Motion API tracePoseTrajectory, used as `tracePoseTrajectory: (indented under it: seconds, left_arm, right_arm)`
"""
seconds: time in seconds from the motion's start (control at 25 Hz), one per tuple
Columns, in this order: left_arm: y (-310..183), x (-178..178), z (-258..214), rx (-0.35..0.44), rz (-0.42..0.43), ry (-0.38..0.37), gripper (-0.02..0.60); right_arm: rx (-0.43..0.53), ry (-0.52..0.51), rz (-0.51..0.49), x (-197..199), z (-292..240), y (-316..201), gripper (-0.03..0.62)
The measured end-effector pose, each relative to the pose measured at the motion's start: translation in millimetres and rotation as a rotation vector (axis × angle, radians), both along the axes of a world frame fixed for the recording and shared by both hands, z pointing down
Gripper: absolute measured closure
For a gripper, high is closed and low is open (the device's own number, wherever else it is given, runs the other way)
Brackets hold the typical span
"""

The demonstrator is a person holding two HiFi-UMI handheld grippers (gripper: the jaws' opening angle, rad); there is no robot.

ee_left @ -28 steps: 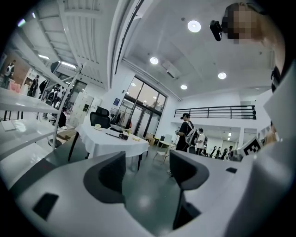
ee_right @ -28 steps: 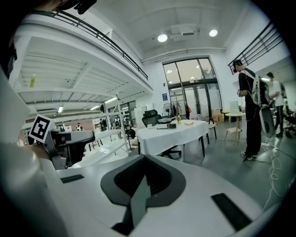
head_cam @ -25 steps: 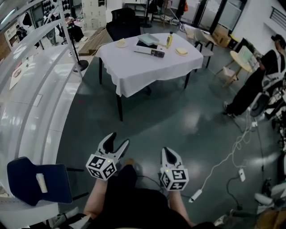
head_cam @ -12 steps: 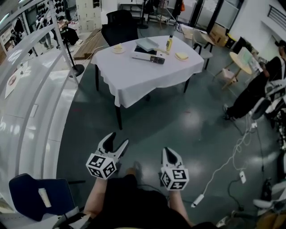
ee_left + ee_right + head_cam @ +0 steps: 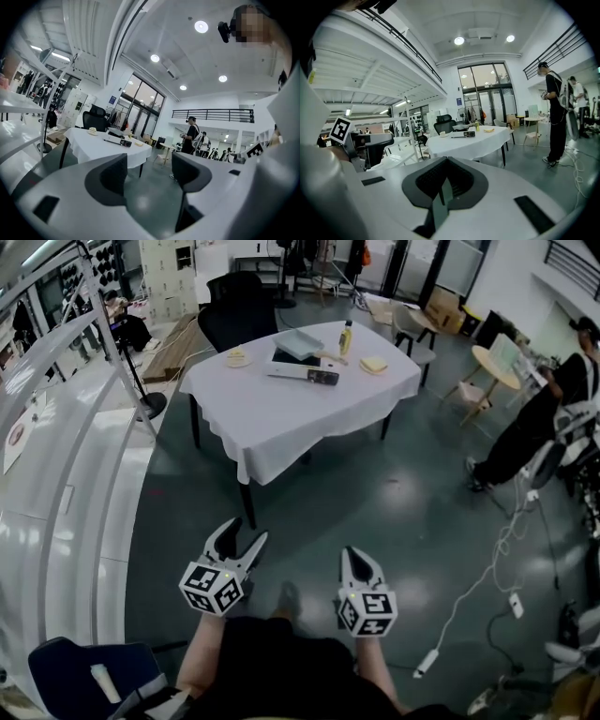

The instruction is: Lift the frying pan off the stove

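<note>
A table with a white cloth (image 5: 300, 404) stands several steps ahead of me. On it lie a flat black-and-white appliance (image 5: 302, 374), a grey boxy item (image 5: 298, 343), a yellow bottle (image 5: 346, 337) and two small plates of food. At this distance I cannot pick out a frying pan or a stove. My left gripper (image 5: 237, 542) is held low in front of my body, jaws apart and empty. My right gripper (image 5: 359, 559) is beside it, jaws together on nothing. The table also shows far off past the left gripper (image 5: 149, 173) and the right gripper (image 5: 445, 180).
A black office chair (image 5: 234, 310) stands behind the table. A blue chair (image 5: 84, 681) is at my lower left, beside a curved white counter with a railing (image 5: 66, 427). A person in black (image 5: 539, 418) stands at the right, and cables (image 5: 478, 577) trail over the floor.
The table has come nearer and lower in the head view as I walk towards it. Both grippers hold the same pose in front of me.
</note>
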State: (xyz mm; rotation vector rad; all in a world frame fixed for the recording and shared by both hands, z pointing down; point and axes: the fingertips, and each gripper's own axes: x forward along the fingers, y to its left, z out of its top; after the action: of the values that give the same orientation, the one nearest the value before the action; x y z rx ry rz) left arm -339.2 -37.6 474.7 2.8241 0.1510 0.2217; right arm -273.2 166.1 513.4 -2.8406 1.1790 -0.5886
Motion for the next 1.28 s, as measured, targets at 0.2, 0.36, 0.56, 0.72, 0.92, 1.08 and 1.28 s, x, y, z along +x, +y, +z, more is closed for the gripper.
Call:
tracePoseTrajectory:
  seconds: [0.2, 0.36, 0.56, 0.72, 0.92, 1.08, 1.28]
  left_arm:
    - [-5, 1, 5, -0.009, 0.003, -0.006, 0.299]
    - [-5, -7, 14, -0.030, -0.003, -0.029, 0.299]
    - [-9, -9, 24, -0.055, -0.022, -0.049, 0.299]
    - [-14, 1, 27, -0.061, -0.029, -0.047, 0.299]
    - [-22, 34, 25, -0.054, -0.033, -0.039, 0.299]
    - [-30, 69, 21, -0.049, -0.033, -0.019, 0.299]
    - [-43, 118, 9, -0.038, -0.034, 0.017, 0.299]
  right_arm:
    - [-0.011, -0.014, 0.010, 2, 4, -6, 0.588]
    - [-0.025, -0.033, -0.002, -1, 11, -8, 0.588]
    - [-0.040, -0.053, -0.006, 2, 18, -11, 0.588]
    - [-0.047, -0.065, -0.008, 13, 26, -16, 0.588]
    - [-0.037, -0.064, -0.029, 43, 25, -30, 0.588]
    - [-0.042, -0.048, -0.031, 78, 19, -38, 0.588]
    - [-0.050, -0.024, -0.036, 131, 10, -49, 0.588]
